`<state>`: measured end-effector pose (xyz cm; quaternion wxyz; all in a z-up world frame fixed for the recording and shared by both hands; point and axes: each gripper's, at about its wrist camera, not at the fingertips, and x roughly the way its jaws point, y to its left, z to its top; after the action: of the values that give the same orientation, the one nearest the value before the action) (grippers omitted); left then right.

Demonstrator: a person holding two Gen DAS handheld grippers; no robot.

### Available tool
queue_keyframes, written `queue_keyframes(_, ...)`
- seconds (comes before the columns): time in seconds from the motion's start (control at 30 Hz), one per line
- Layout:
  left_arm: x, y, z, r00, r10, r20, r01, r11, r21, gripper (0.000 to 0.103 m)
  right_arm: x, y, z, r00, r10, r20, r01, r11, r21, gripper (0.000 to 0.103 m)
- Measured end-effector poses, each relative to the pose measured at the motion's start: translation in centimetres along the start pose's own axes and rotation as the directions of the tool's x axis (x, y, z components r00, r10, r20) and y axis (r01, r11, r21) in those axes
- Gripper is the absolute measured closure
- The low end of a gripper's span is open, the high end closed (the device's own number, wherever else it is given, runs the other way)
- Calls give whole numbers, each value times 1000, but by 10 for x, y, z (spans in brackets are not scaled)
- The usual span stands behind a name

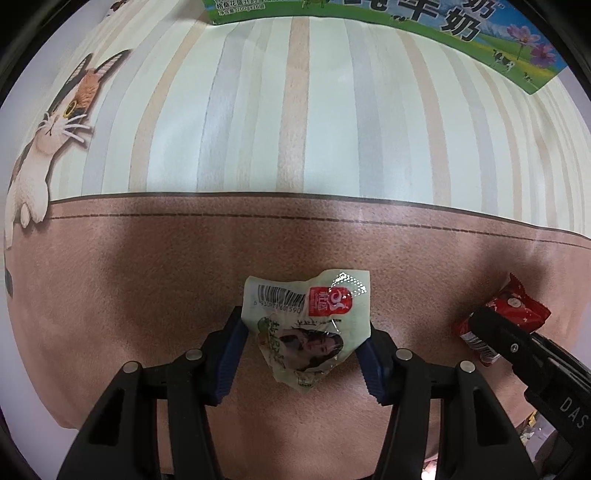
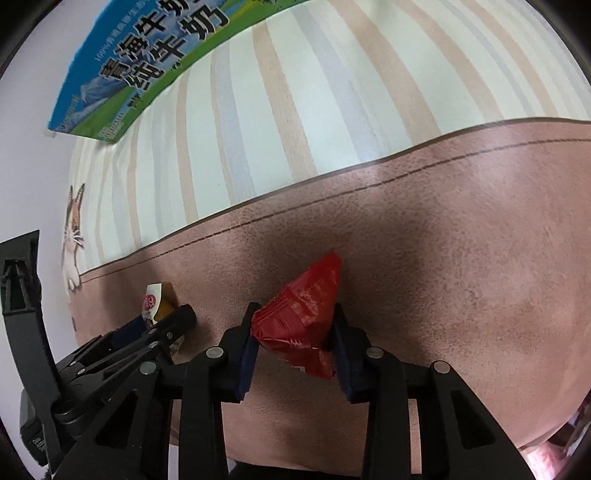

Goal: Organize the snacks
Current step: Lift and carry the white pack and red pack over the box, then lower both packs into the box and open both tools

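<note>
My left gripper [image 1: 306, 325] is shut on a pale green snack packet [image 1: 310, 325] with a barcode and a red logo, held just over the brown part of the mat. My right gripper [image 2: 295, 314] is shut on a red snack packet [image 2: 303, 314]. In the left wrist view the red packet [image 1: 513, 306] and the right gripper's finger sit at the right. In the right wrist view the left gripper [image 2: 162, 325] and a corner of the green packet [image 2: 153, 299] sit at the left.
A table mat with a brown band [image 1: 147, 295] and a striped part [image 1: 295, 110], with a printed cat [image 1: 55, 125] at the left. A green and blue milk carton box [image 1: 480, 29] lies at the far side, also in the right wrist view [image 2: 147, 62].
</note>
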<state>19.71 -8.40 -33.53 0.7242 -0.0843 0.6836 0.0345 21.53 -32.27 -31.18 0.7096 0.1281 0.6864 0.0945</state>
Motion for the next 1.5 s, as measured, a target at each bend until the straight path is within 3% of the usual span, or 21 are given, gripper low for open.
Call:
queue_keyframes(0.33,-54,-7,-6,995,-72,66,71,997,15,50,-50,7,-10,994,63,86,-59,997,-44,65)
queue_keyframes(0.6,-140,-20,19,961,-163,222,158,987,41,50,-120,26,12,968,153,199,-139,987,-86,65)
queue_keyframes(0.77,-193,-23,66,935,-202,291,187,979,77,50,-166,44,44,941,195,278,-166,978,-126,65)
queue_keyframes(0.93,-217,-29,120,921,-213,327,193,977,94,50,-196,59,96,917,203,343,-159,975,-152,65)
queue_keyframes(1.07,-218,-33,166,925,-222,308,204,975,90,50,-202,64,137,912,185,365,-136,978,-157,65)
queue_keyframes(1.5,-194,-61,306,955,-212,205,188,973,132,50,-168,67,265,949,132,286,-112,990,-87,65)
